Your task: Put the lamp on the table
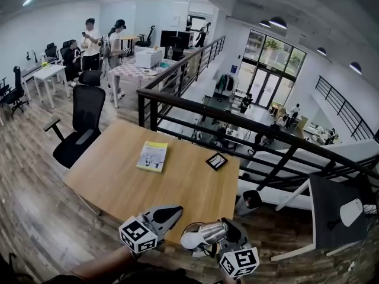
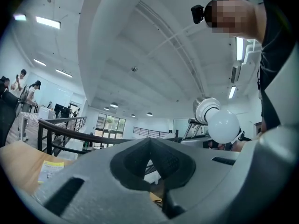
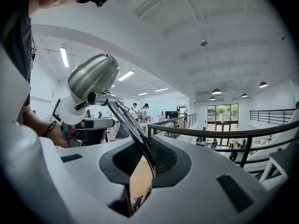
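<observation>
- Lamp: it is clamped in your right tongs and clear of every surface, with its chrome shade and white bulb lying just left of those tongs
- Right tongs: in the right gripper view the jaws are closed on the lamp's thin metal arm, which rises from between the pads up and to the left to the shade
- Left tongs: the jaws are closed together and carry nothing; the left gripper view shows only a narrow slit between the pads
- Spacing: the lamp's head sits between the two tongs; from the left tongs the bulb appears up and to the right, apart from the jaws
- Table: the wooden top lies directly ahead of both tongs; its near edge passes just beyond the tips of the left tongs, and the lamp is on your side of that edge, by the near right corner
- Booklet: it lies flat on the table, ahead of the left tongs and slightly to their left
- Small black item: it lies on the table, straight ahead of the right tongs, near the far edge
- Railing: the black rail runs beyond the table, well ahead of both tongs
</observation>
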Demonstrator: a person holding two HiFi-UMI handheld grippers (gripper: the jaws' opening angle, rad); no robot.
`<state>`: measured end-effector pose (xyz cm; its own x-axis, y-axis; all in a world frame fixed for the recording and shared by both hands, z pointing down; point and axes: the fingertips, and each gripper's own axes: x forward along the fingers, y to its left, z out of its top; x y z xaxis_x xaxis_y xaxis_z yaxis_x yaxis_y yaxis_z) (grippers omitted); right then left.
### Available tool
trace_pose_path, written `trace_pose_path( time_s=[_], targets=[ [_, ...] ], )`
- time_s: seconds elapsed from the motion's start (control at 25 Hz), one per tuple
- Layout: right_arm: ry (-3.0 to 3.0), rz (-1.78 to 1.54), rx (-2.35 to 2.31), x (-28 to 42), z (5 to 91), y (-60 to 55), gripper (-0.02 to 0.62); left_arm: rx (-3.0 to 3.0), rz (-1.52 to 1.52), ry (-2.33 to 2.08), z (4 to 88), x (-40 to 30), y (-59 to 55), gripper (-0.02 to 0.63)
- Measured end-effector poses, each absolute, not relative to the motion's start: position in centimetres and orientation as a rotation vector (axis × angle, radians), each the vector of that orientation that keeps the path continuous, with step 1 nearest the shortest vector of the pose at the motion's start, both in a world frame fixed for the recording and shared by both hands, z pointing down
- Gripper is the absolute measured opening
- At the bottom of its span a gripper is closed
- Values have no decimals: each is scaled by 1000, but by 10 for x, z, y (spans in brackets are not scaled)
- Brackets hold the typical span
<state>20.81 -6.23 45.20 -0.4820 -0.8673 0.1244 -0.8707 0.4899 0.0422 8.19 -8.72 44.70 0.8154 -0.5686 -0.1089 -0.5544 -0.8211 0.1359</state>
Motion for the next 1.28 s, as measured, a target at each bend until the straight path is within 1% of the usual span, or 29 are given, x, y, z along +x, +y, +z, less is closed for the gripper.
trace_pose_path(
  time_s=[0.56, 0.96, 1.28],
  targets=[
    [-2615, 49, 1513, 256, 451, -115, 55, 2919, -216, -900, 442, 133, -135, 8],
    [-2592, 51, 1560, 254, 446, -138, 55, 2914, -235, -851, 439, 128, -162, 8],
    [-2540, 63, 1636, 234, 450, -176, 55, 2925, -241, -754, 445, 107, -207, 8]
  ],
)
